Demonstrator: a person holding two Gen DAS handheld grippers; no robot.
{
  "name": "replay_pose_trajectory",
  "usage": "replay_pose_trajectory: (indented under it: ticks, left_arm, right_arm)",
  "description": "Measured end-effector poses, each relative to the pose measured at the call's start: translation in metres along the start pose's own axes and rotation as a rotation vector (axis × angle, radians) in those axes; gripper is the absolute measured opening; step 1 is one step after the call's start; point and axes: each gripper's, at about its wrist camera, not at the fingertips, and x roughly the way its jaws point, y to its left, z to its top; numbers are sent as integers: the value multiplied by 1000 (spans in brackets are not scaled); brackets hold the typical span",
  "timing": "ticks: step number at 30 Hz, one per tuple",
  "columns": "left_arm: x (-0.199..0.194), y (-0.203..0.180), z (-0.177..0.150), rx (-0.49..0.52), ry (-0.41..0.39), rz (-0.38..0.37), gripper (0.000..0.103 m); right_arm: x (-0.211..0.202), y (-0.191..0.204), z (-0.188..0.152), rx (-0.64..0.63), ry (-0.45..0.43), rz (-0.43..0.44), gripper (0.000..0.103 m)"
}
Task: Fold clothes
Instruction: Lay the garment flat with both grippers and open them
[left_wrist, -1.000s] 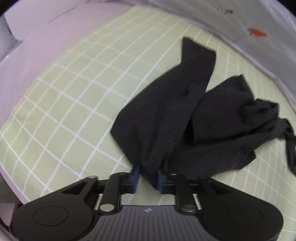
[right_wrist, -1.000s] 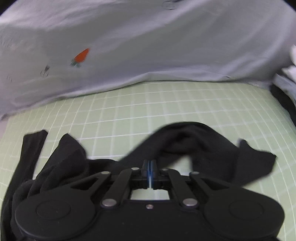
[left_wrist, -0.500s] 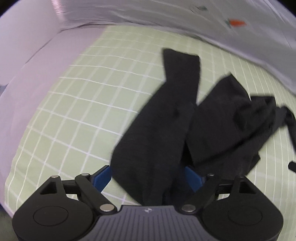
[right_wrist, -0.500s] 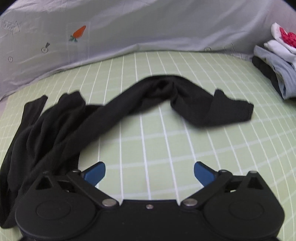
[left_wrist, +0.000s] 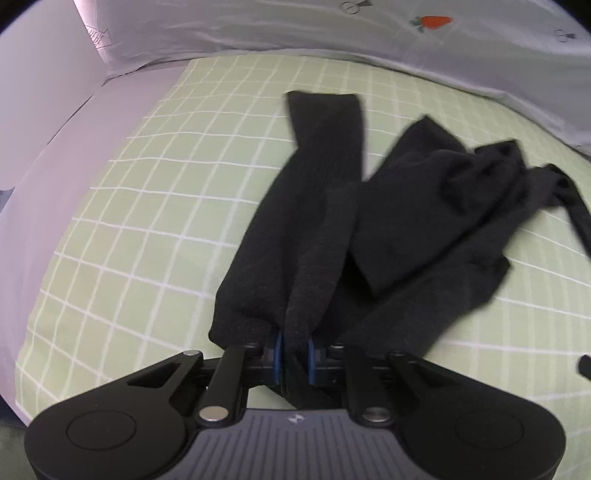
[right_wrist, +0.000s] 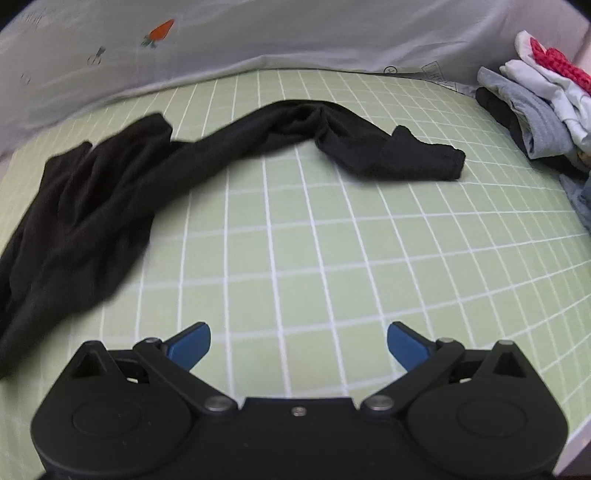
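1. Left gripper (left_wrist: 293, 349) now pinching the near edge of black garment (left_wrist: 332, 221) again, after gaping wide half a second ago.
2. Right gripper (right_wrist: 298, 341) staying spread wide, holding nothing, backing off.
3. Garment lying bunched, unfolded, on green checked sheet (right_wrist: 332, 258); sleeve trailing right.
4. Likely regripping for spreading.
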Motion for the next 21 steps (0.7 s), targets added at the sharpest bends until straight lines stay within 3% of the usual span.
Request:
replay_pose_trajectory:
  ticks: [10,14,16,17,21]
  left_arm:
    - [-27,-113,-59,153,-3,-179,16]
    - [-31,-146,-69,180,23,-199,29]
    - [-35,-137,-70,127,41,-216,45]
    - [-36,-130,-70,106,49,-222,48]
    - [-46,-89,-68,30,37,-147,68]
  right_arm:
    - [-13,-46,-22,-55,19,12,103]
    - [-9,-61,-22,6,31,32,103]
    - [-7,-65,-24,39,35,44,103]
    - [-8,-65,-25,56,35,51,103]
    - [-17,-49,-32,115,18,96,103]
